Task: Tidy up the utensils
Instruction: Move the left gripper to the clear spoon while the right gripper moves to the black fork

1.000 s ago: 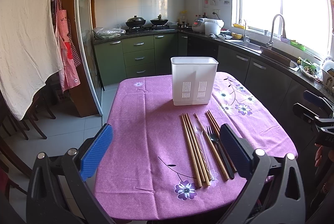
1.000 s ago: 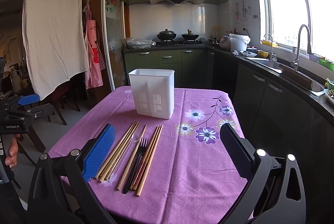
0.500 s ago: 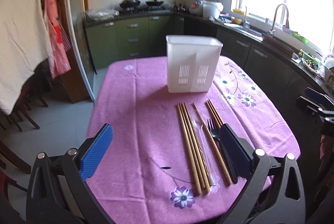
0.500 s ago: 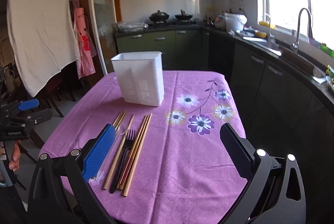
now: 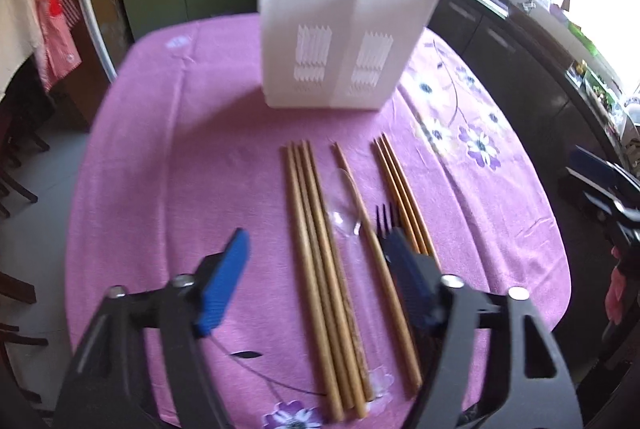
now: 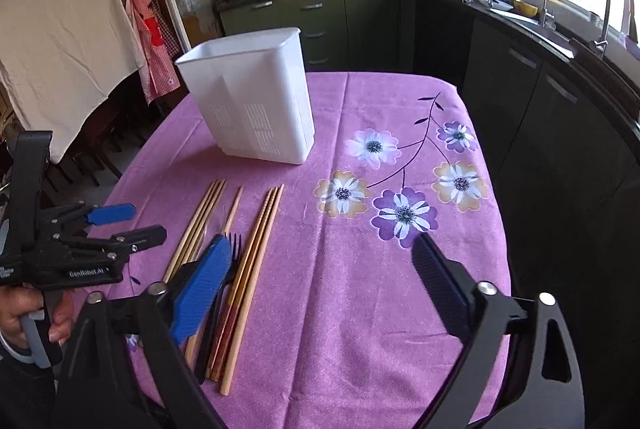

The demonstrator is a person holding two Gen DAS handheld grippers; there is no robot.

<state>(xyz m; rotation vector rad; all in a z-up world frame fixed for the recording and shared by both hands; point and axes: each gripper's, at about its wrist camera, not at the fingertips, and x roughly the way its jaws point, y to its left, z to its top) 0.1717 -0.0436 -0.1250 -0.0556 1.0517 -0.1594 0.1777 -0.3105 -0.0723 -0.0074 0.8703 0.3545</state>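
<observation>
Bench (image 5: 168, 165) under a purple flowered cloth, carrying: one white plastic utensil holder (image 5: 344, 29), upright, toward the far side, slotted vents low on its near wall and an inner divider visible from the right wrist view; in front of it, well apart, a row of utensils lying lengthwise on the cloth. Row, left to right in the left wrist view: a bundle of four wooden chopsticks (image 5: 316, 253) side by side; a clear plastic spoon (image 5: 344, 217), bowl toward the holder; a single chopstick (image 5: 376, 257) crossing the spoon's bowl; a black plastic fork (image 5: 386, 215), tines toward the holder, handle hidden behind a finger pad; a group of darker slim chopsticks (image 5: 400, 189) at the right end. Left hand-held gripper (image 5: 316, 289): jaws spread wide, nothing held, low over the near part of the row, with the bundle, spoon and single chopstick showing between its blue pads. Right hand-held gripper (image 6: 320, 293): jaws wide apart, nothing held, above bare cloth to the right of the row, its left pad overlapping the fork in view
</observation>
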